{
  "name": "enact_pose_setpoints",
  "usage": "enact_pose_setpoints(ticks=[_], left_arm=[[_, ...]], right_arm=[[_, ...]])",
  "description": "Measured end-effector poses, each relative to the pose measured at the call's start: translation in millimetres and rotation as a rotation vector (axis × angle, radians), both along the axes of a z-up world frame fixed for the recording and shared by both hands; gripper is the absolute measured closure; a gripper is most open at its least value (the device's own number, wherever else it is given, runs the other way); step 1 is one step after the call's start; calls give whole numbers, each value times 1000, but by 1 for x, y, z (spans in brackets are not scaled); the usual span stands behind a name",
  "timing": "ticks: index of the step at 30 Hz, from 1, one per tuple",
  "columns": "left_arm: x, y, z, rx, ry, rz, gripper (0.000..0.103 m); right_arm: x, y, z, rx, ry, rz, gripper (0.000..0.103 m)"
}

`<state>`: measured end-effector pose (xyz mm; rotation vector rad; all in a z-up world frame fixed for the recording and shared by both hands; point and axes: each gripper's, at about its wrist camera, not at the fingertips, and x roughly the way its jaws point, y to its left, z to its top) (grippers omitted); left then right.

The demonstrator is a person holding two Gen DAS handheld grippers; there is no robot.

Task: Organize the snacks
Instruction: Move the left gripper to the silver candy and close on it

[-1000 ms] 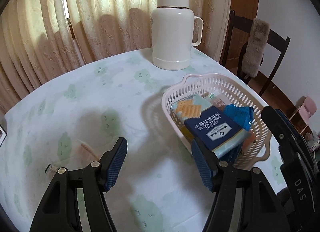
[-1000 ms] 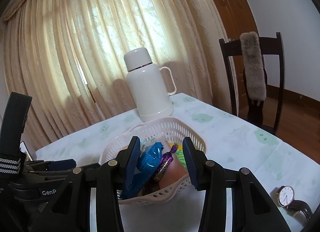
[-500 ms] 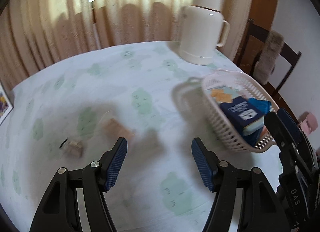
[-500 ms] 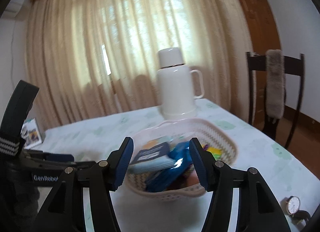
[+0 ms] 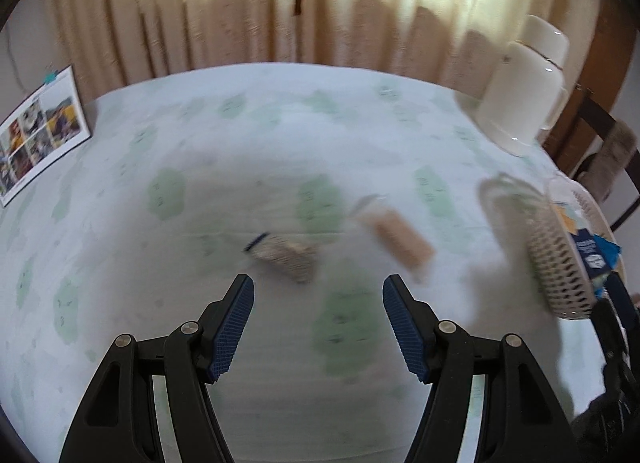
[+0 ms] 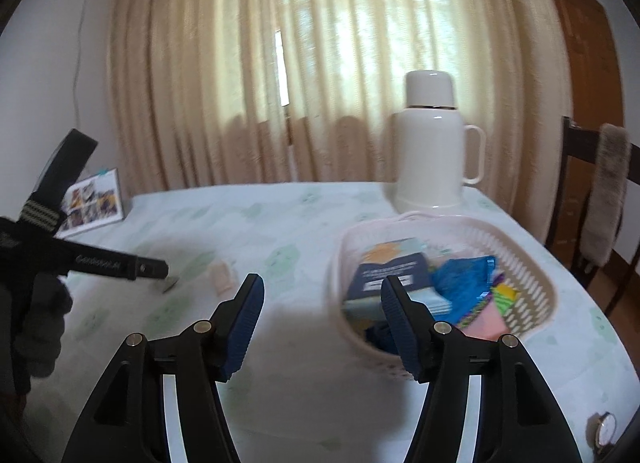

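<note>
Two small snack packs lie on the tablecloth: a speckled grey one (image 5: 286, 257) just ahead of my left gripper (image 5: 318, 299), and a tan one (image 5: 400, 241) to its right. My left gripper is open and holds nothing. The pink basket (image 6: 532, 279) holds a dark blue box (image 6: 390, 273), a blue packet (image 6: 466, 279) and other bright wrappers. My right gripper (image 6: 322, 299) hangs over bare cloth left of the basket; its jaws are opening with nothing between them. The left gripper's body (image 6: 112, 263) shows at the left of the right wrist view, near the tan pack (image 6: 222, 277).
A white thermos jug (image 6: 430, 155) stands behind the basket. A photo card (image 5: 40, 135) leans at the table's far left. A wristwatch (image 6: 606, 429) lies near the front right edge. A dark chair with a furry cover (image 6: 606, 191) stands right of the table, curtains behind.
My left gripper swung left, away from the basket, to the two loose packs. My right gripper drew back from the basket, shifted left and widened its jaws.
</note>
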<state>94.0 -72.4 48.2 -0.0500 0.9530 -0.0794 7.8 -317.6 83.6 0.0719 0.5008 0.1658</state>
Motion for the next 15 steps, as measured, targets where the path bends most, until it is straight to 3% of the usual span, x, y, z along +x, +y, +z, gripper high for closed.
enact_pose_setpoints(ticks=[11, 15], left_arm=[[22, 11, -23, 47, 39, 37, 39], [33, 15, -28, 13, 69, 58, 39]], right_arm=[[3, 10, -4, 20, 34, 97, 37], [4, 12, -4, 16, 35, 100, 37]])
